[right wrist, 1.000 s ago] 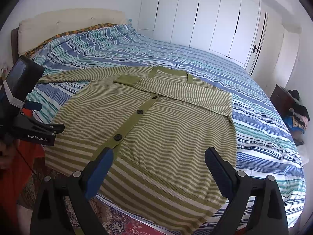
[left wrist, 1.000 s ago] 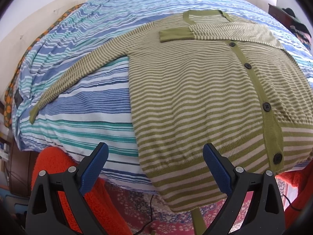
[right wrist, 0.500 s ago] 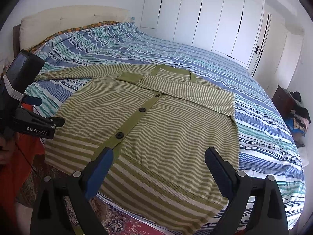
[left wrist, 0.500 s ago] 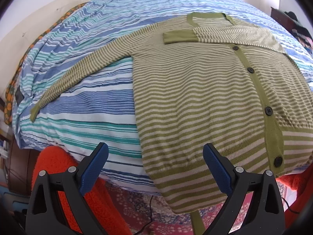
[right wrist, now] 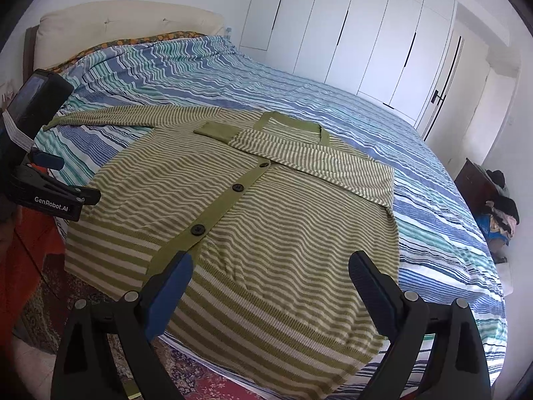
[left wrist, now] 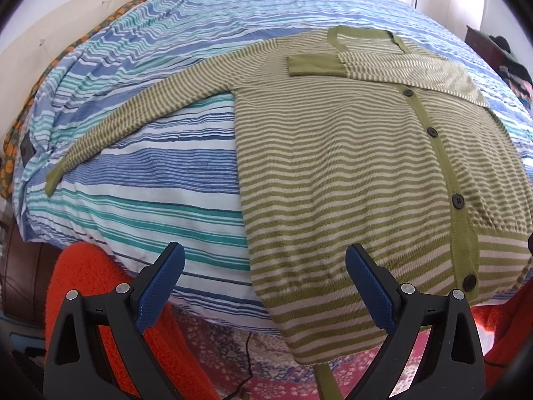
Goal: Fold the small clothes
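A green and cream striped cardigan (left wrist: 349,166) lies buttoned and flat on the bed (left wrist: 150,180), its hem hanging over the near edge. One sleeve (left wrist: 143,110) stretches out to the left; the other sleeve (left wrist: 383,70) is folded across the chest with its green cuff (left wrist: 313,65) near the collar. My left gripper (left wrist: 265,260) is open and empty, above the bed edge near the hem's left corner. My right gripper (right wrist: 269,266) is open and empty over the cardigan (right wrist: 266,220) near its hem. The left gripper also shows in the right wrist view (right wrist: 50,190).
The bed has a blue, teal and white striped cover (right wrist: 433,233) and a cream headboard (right wrist: 126,23). White wardrobe doors (right wrist: 349,33) line the far wall. A dark nightstand with clothes (right wrist: 493,200) stands at the right. A patterned rug (left wrist: 233,360) and something orange (left wrist: 100,300) lie below.
Both grippers have moved slightly lower and closer to the cardigan's hem; the left view has shifted a little left. The cardigan has not moved. Both stay open.
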### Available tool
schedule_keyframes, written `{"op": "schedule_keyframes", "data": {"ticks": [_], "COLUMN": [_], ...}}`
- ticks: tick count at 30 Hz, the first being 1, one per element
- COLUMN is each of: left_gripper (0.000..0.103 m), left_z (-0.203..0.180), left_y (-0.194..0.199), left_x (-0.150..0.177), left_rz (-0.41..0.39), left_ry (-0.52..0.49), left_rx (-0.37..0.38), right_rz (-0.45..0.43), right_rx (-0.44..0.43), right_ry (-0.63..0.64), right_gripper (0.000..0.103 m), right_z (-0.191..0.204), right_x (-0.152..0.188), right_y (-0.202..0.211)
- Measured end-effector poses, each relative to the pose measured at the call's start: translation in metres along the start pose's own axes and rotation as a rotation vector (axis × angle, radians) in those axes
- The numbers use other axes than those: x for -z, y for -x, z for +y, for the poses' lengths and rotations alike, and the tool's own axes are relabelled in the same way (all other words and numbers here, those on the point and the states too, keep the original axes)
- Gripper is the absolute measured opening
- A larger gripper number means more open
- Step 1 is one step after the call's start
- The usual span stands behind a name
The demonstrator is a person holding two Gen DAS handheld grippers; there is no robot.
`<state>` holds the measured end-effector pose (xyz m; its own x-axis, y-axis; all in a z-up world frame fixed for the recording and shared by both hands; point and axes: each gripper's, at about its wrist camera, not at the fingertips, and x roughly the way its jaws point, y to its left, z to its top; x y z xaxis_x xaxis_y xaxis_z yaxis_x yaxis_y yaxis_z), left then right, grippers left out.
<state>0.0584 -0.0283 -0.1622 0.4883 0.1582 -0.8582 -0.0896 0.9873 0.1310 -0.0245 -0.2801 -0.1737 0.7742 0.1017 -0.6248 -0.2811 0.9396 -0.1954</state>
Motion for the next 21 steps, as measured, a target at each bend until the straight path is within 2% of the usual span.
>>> {"op": "schedule_keyframes", "data": {"ticks": [3,6,11,15,18,21], "left_gripper": [0.098,0.098,0.098,0.098,0.097,0.093], "left_z": [0.025,0.064,0.14,0.227,0.294,0.344], "left_y": [0.0,-0.005,-0.015,-0.035,-0.054,-0.073], "left_x": [-0.001,-0.005,-0.015,-0.011,-0.001,0.01], "left_rz": [0.004,0.014,0.007,0.027,-0.004,-0.023], "left_ry": [0.067,0.189,0.391,0.682,0.9,1.026], "left_rx": [0.008,0.039,0.082,0.187,0.267,0.275], "right_rz": [-0.005,-0.018,0.038,0.06,0.056,0.079], "right_rx": [-0.008,-0.004,-0.024,-0.02,0.004,0.018], "right_ry": [-0.035,-0.049,-0.055,-0.035,-0.032,-0.065], "right_gripper": [0.094,0.094,0.094,0.094,0.094,0.094], "right_z": [-0.005,-0.009,-0.009,-0.003,-0.003,-0.01], "right_x": [-0.001,-0.003,-0.001,0.002,0.003,0.005], "right_y": [0.001,0.002,-0.018,-0.024,-0.02,-0.024]}}
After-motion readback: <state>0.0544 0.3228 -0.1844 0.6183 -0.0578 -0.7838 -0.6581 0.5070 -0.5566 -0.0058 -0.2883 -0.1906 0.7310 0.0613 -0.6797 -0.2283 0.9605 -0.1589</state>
